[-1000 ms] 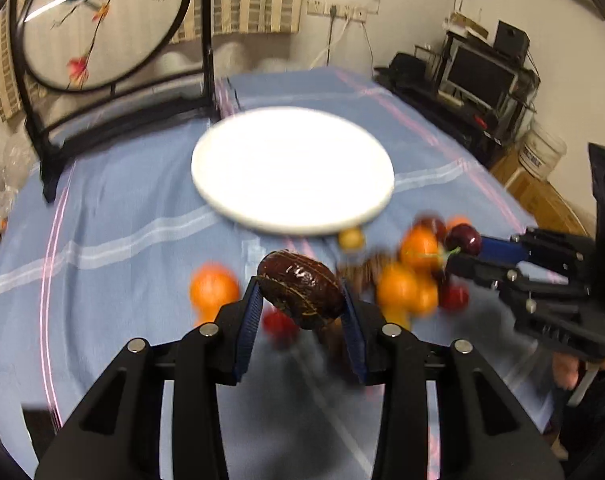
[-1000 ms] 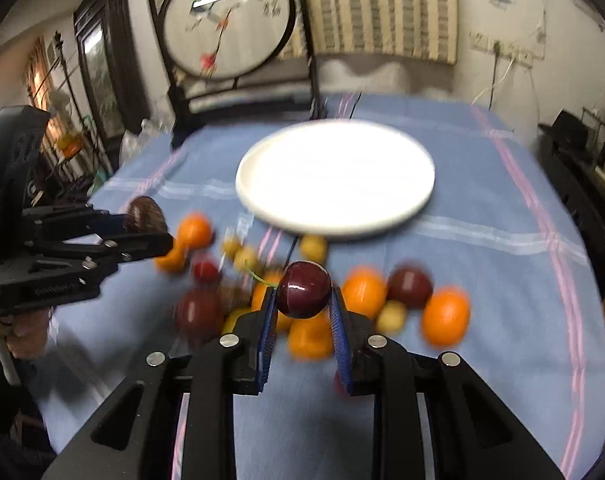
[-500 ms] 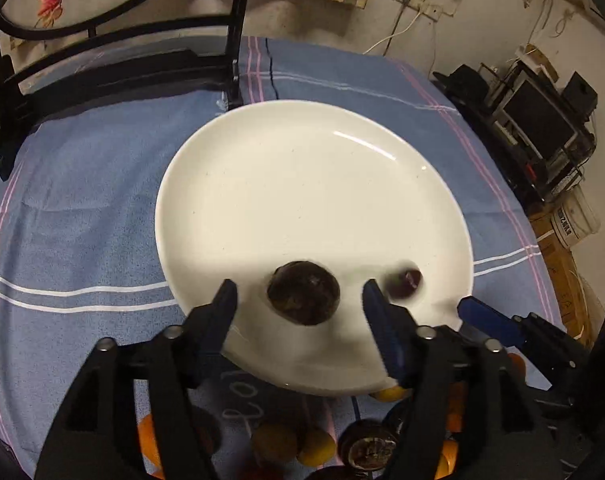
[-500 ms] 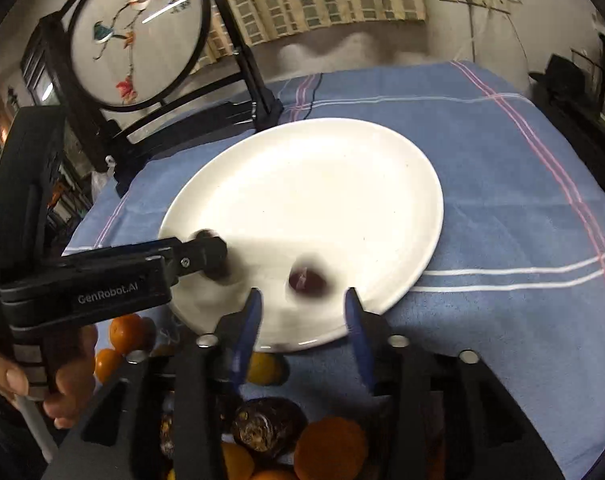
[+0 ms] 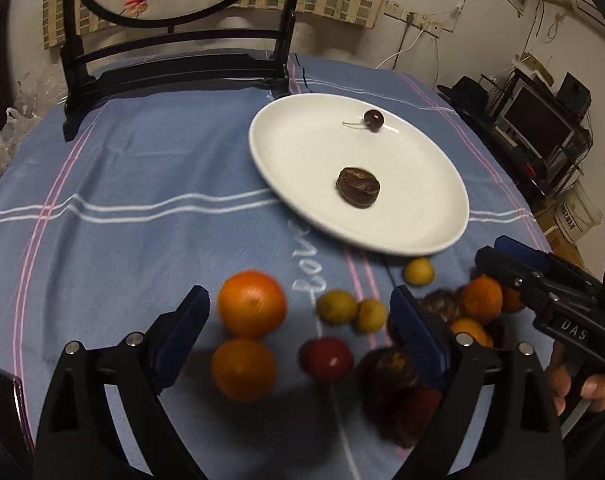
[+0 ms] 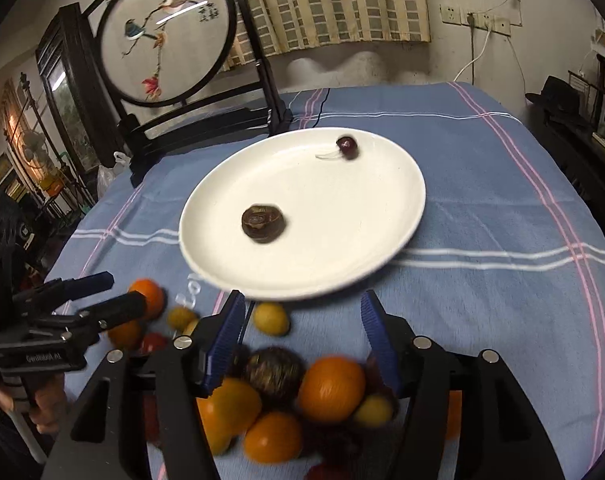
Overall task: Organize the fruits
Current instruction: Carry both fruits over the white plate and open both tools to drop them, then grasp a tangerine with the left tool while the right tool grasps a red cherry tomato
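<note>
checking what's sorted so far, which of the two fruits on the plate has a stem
The small dark red cherry near the far rim of the white plate has a thin stem. The other, a larger wrinkled brown fruit nearer the plate's front, shows no stem.

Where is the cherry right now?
The cherry lies on the white plate near its far rim, apart from the dark brown fruit nearer the middle.

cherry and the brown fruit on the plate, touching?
Apart. Both views show bare white plate between the cherry and the brown fruit.
</note>
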Tool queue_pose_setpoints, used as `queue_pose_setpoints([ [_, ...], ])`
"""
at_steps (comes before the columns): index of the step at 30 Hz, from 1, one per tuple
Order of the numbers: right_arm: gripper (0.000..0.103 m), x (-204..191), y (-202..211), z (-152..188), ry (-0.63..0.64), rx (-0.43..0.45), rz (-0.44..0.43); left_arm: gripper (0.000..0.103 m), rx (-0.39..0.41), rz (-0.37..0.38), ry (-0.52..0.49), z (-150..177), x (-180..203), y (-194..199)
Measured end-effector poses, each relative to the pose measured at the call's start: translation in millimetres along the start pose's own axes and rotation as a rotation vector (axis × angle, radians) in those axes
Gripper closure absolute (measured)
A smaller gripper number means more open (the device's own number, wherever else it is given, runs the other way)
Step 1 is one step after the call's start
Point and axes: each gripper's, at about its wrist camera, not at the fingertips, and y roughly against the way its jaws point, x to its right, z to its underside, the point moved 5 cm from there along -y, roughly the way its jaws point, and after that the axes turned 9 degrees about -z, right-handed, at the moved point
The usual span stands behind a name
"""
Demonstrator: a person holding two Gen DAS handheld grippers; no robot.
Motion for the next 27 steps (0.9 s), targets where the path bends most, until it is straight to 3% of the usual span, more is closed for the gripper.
queue_pose_setpoints([
  [5, 0.039, -7.7, 17.3, 24.7, 0.020, 0.033, 0.001, 0.013, 0.005, -0.013, 0.000, 21.7, -13.9, 3.8],
  [11, 0.037, 2.8, 30.2, 44.4, -0.072, 0.063, -0.044, 0.015, 0.000, -0.025, -0.024, 36.7, -19.8, 1.4],
  [14, 0.037, 5.0, 38.8, 50.1, -0.100, 0.081, -0.043, 0.039, -0.013, -0.041, -0.035, 39.3, -21.2, -5.5],
  [19, 0.037, 5.7, 51.9, 62.4, -0.075, 0.072, 0.007, 0.054, -0.033, -0.070, -0.058, 42.6, -19.9, -18.6],
  [20, 0.037, 5.2, 52.6, 65.7, -0.062, 0.056, 0.023, 0.062, -0.027, -0.079, -0.072, 42.6, -18.7, -19.1],
  [27, 0.037, 5.0, 36.4, 89.3, 0.028, -0.094, 0.106, 0.065, -0.026, -0.070, -0.079, 42.6, -16.8, -17.0],
])
